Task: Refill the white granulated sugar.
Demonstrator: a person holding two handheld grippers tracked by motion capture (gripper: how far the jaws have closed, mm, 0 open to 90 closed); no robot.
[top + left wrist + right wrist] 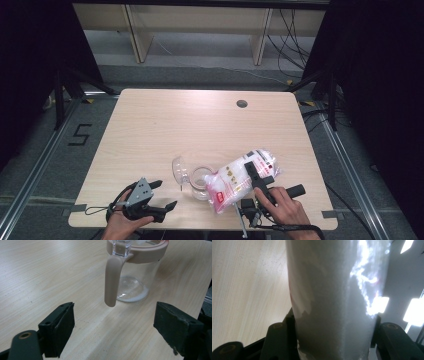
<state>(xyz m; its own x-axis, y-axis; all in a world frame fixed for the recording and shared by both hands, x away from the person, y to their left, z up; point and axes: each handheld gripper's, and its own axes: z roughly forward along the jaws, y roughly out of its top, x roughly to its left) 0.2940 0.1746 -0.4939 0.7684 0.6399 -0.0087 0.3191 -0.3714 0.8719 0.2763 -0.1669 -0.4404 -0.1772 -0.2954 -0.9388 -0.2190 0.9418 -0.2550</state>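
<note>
Right gripper (261,176) clamped on sugar bag (235,181), long axis running 2-to-8 o'clock, low end just over jar (200,182) at 9 o'clock; left gripper (162,195) spread apart nearby.

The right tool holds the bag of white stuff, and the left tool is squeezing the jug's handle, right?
Not quite. The left tool is open and off the handle, as the left gripper view shows. The right tool does hold the bag.

jar (199,183) on table (165,125) front | bag (240,180) right, touching | left gripper (167,195) left
</note>
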